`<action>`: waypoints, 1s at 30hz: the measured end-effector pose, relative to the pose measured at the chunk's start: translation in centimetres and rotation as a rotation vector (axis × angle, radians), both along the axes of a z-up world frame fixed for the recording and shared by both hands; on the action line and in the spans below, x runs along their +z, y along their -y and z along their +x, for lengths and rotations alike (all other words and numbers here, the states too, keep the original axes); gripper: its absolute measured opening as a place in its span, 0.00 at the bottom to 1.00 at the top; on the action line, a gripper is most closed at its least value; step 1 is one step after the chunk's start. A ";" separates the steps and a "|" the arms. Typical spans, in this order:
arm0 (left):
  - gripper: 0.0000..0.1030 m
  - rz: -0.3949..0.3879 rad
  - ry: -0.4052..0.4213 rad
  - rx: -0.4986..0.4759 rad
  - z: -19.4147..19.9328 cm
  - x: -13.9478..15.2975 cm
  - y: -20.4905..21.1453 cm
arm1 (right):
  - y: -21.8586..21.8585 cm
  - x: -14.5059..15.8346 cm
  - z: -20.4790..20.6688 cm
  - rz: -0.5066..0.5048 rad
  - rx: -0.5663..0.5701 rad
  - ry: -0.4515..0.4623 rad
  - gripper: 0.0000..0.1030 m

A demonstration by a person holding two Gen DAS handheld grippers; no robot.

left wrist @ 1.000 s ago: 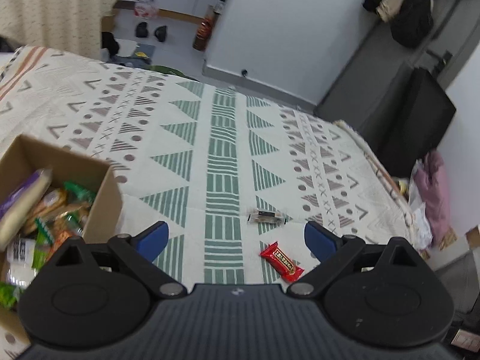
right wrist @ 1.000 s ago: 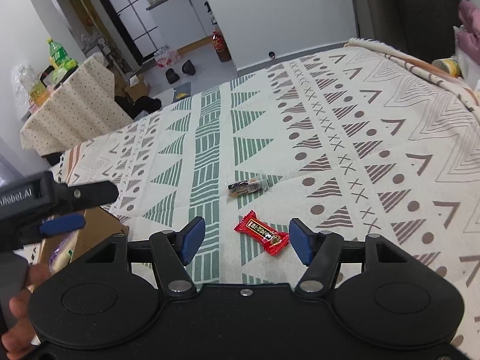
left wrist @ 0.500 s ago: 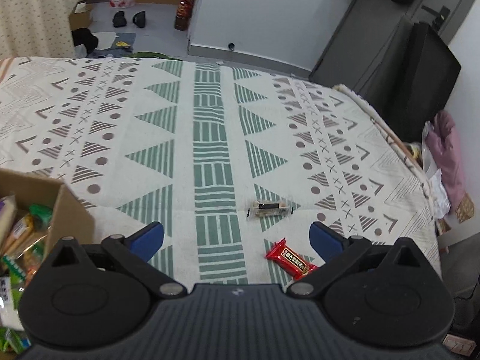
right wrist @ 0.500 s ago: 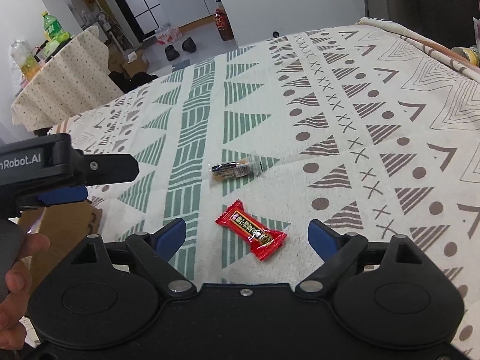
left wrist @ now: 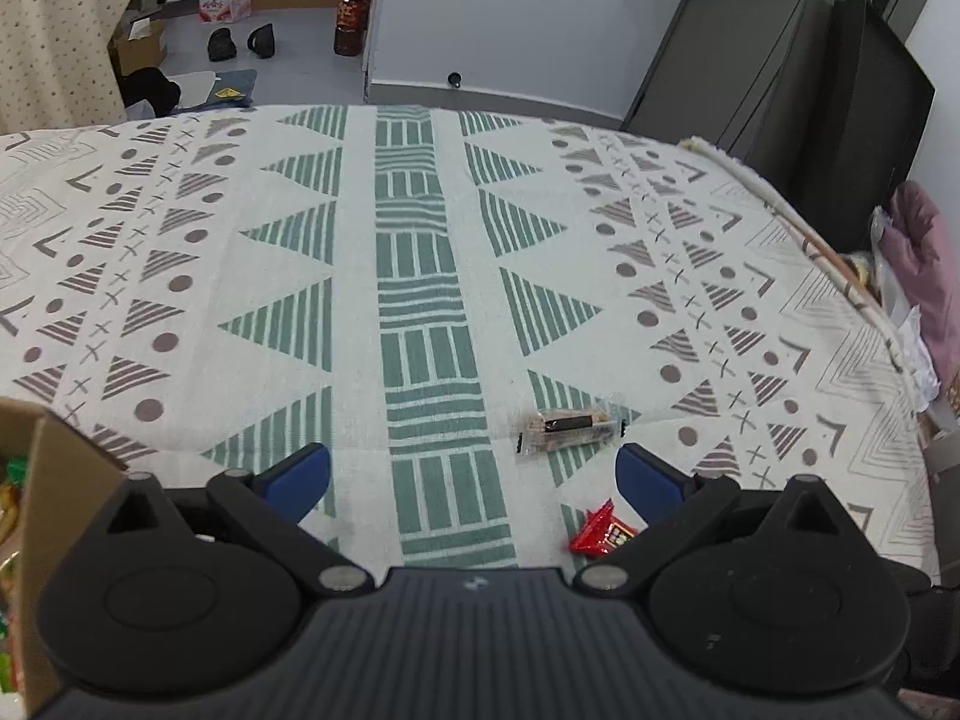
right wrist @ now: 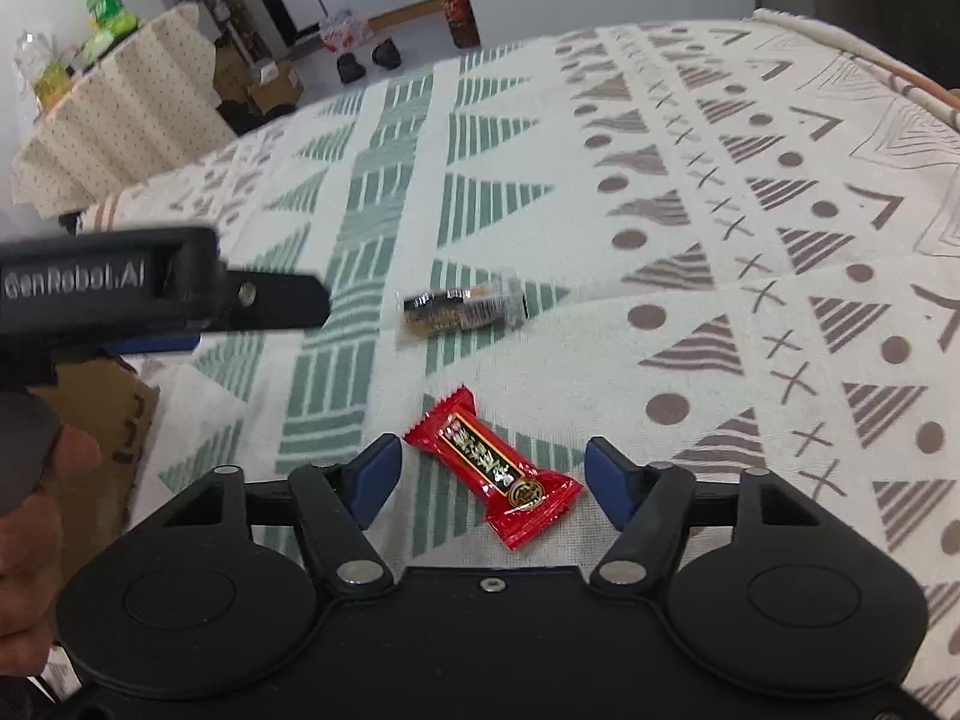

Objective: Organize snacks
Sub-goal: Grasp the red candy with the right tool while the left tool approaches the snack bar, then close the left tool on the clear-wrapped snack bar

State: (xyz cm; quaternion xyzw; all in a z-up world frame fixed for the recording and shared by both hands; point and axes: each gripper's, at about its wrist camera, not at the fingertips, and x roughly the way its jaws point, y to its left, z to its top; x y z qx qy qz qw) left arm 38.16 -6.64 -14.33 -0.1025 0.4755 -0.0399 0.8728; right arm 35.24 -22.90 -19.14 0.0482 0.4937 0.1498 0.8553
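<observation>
The right hand-held gripper (right wrist: 487,483) hangs spread wide and empty, straddling the red candy wrapper (right wrist: 493,467) on the patterned bedspread (right wrist: 690,180), apparently to pinch it. The left hand-held gripper (left wrist: 474,480), equally wide and empty, waits near the clear-wrapped snack bar (left wrist: 567,426), beside the cardboard box (left wrist: 57,480).

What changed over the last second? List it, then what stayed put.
The right tongs closed in on the red candy, now lying between their open fingers. The left tongs swung right, away from the cardboard box, toward the clear-wrapped snack. Nothing was gripped or released. Both snacks stayed where they were on the patterned cloth.
</observation>
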 end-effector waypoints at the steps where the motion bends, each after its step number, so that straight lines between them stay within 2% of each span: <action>1: 0.97 -0.001 -0.002 -0.004 0.2 -0.3 0.1 | -0.1 -0.4 0.1 -0.013 0.002 -0.011 0.58; 4: 0.97 0.002 0.005 -0.016 0.6 -1.0 0.6 | 0.1 -0.6 0.2 -0.036 -0.006 0.011 0.50; 6: 0.97 0.008 0.008 -0.026 1.0 -1.4 1.1 | 0.6 -0.6 0.5 -0.037 -0.034 0.013 0.36; 9: 0.97 0.010 0.008 -0.045 1.5 -2.0 1.7 | 1.2 -0.7 0.7 -0.047 -0.058 0.021 0.21; 14: 0.93 0.027 0.026 -0.078 2.4 -2.8 3.0 | 2.4 -0.8 1.1 0.013 -0.093 0.002 0.20; 22: 0.90 0.060 0.053 -0.139 3.6 -3.8 4.6 | 4.5 -0.7 1.6 0.015 -0.196 -0.008 0.20; 27: 0.90 0.116 0.044 -0.177 4.1 -4.7 5.4 | 5.4 -0.8 1.7 0.023 -0.241 -0.022 0.20; 30: 0.85 0.142 0.038 -0.203 4.5 -5.3 6.2 | 5.6 -0.9 1.8 0.036 -0.247 -0.026 0.20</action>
